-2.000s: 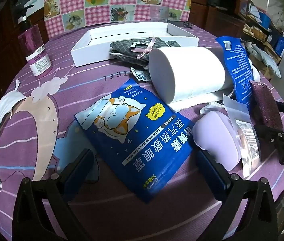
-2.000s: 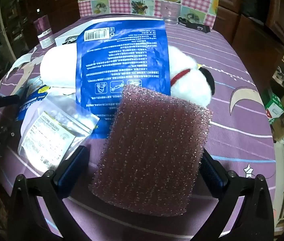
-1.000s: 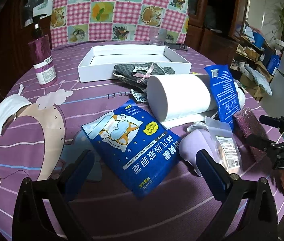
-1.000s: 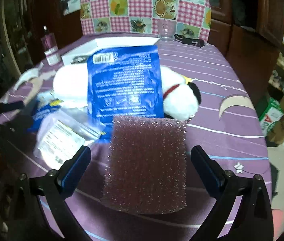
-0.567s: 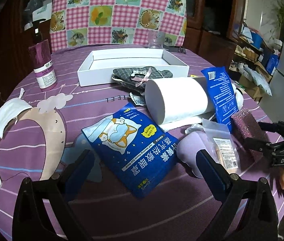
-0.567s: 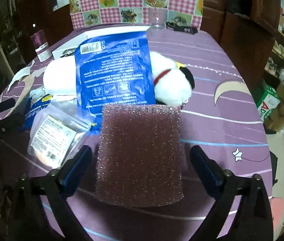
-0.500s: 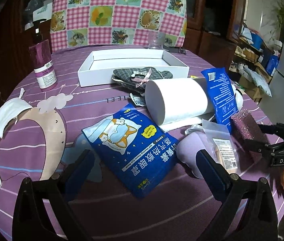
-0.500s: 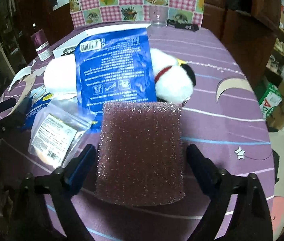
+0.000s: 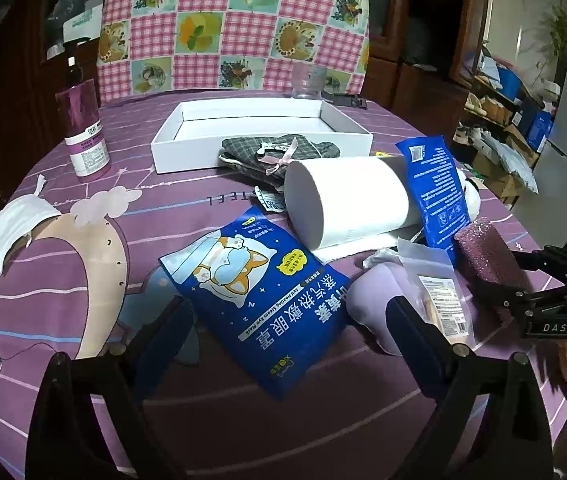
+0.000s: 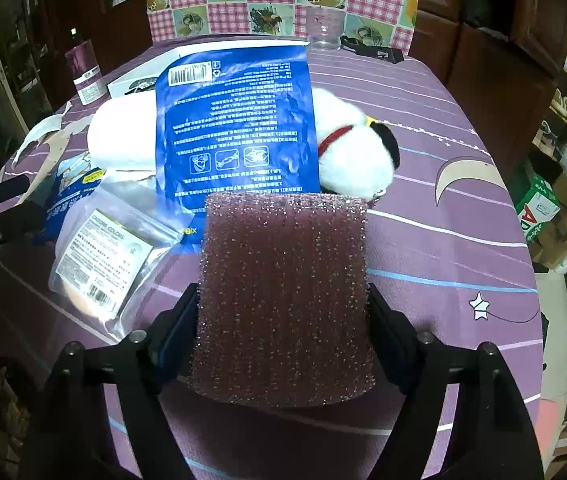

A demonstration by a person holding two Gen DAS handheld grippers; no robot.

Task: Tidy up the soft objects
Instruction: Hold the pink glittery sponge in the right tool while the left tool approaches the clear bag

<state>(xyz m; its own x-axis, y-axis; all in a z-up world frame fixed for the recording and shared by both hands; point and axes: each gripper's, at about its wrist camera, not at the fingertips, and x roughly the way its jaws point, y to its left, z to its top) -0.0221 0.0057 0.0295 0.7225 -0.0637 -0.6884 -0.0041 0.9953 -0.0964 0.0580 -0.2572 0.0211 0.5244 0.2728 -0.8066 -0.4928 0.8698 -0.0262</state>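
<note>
The right claw [image 10: 281, 312] is clamped on the purple sponge [image 10: 283, 288], its fingers pressing both side edges at the near end; most of the sponge projects forward unsupported over the worktop [image 10: 443, 208]. The left claw [image 9: 283, 328] stands apart, gripping nothing, above the blue eye-mask packet [image 9: 255, 296].

Risks, as judged:
- The sponge is soft and held at one end only; it may buckle or slip out in transit.
- Its far edge sits close to the upright blue packet [image 10: 239, 128] and the white plush toy [image 10: 351, 152]; a low forward carry could knock either over.
- The clear sachet [image 10: 103, 256] lies just beside the left finger and could be dragged.

Containers: the white box [image 9: 259, 136] holds nothing visible inside. The grey checked pouch [image 9: 279, 156] lies against its front wall, outside it.
</note>
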